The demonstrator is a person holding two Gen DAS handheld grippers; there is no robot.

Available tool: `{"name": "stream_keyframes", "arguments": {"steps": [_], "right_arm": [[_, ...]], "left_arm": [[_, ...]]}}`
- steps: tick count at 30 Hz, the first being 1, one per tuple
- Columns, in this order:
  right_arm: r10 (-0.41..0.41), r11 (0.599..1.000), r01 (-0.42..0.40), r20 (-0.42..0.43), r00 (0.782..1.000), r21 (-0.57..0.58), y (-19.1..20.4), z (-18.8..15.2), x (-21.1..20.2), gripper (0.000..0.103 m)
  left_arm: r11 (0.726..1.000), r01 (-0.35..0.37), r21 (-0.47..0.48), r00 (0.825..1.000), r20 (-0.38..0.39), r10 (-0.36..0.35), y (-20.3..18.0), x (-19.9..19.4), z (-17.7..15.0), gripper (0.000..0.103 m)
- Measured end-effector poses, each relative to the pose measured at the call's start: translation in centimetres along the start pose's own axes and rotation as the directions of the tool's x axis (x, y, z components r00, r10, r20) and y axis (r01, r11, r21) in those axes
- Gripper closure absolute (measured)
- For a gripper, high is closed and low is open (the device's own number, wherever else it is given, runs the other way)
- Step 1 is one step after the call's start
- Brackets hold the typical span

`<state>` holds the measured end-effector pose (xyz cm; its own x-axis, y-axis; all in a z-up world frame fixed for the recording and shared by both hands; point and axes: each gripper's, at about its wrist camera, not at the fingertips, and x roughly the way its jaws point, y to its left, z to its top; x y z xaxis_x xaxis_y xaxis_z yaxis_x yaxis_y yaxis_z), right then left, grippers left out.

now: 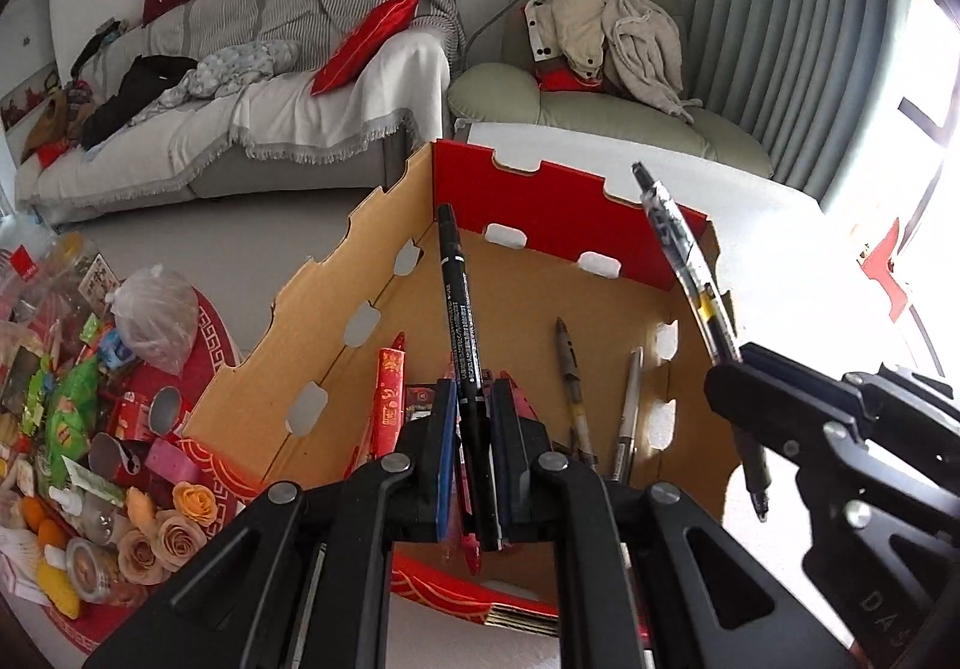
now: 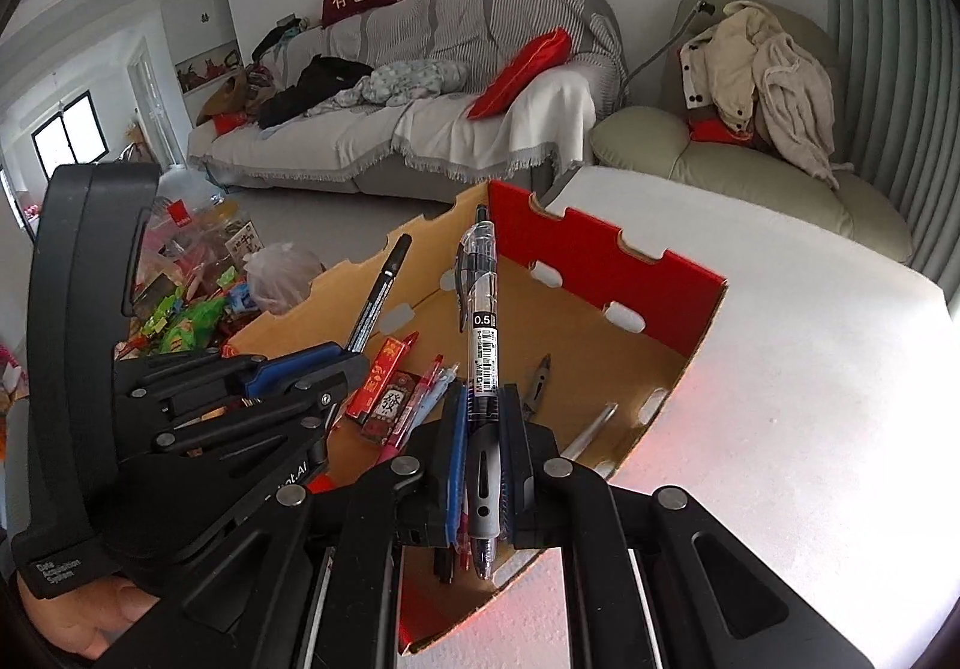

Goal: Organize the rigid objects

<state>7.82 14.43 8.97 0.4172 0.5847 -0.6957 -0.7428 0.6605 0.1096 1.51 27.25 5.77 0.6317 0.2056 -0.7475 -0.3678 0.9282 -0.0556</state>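
In the left wrist view, the left gripper (image 1: 474,447) hangs over the near end of an open cardboard box (image 1: 336,309), its fingers closed to a pen's width on a black marker (image 1: 461,333) that stands up and away from them, gripped low on its barrel with the tip end poking out below. Held upright over the box like this, the marker looks ready to be dropped in with the others, which fits the tidying job. Just beyond the fingers, on the box floor, lie a red pen (image 1: 389,399) to the left and a grey pen (image 1: 573,387) and a silver pen (image 1: 627,411) to the right. Further right, at the box's side wall, the right gripper (image 1: 729,369) pinches a clear gel pen (image 1: 690,273), tilted with its clicker end high. In the right wrist view, the same right gripper (image 2: 485,447) is shut snugly on the clear gel pen (image 2: 483,333) around its rubber grip, so the labelled barrel rises straight ahead of the fingers and the tip points down into the box (image 2: 600,261). To the left of these fingers the left gripper (image 2: 336,366) holds the marker (image 2: 378,297), leaning over the box's left wall. Both pens sit above the box and not yet inside it; the pens already in it lie loose on the floor beneath the fingers.
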Motion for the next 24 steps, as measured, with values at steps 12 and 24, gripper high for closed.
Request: {"name": "stream_keyframes", "arguments": {"steps": [12,24], "right_arm": [[-0.046,0.999,0.047,-0.025,0.999,0.028,-0.7,0.0,1.8,0.065],[-0.050,0.997,0.050,-0.018,0.999,0.055,-1.8,0.4,1.9,0.045]], "left_arm": [[0.998,-0.058,0.010,0.998,-0.020,0.058,0.7,1.5,0.3,0.028],[0.998,-0.054,0.017,0.998,-0.028,0.054,0.9,1.8,0.5,0.027]]}}
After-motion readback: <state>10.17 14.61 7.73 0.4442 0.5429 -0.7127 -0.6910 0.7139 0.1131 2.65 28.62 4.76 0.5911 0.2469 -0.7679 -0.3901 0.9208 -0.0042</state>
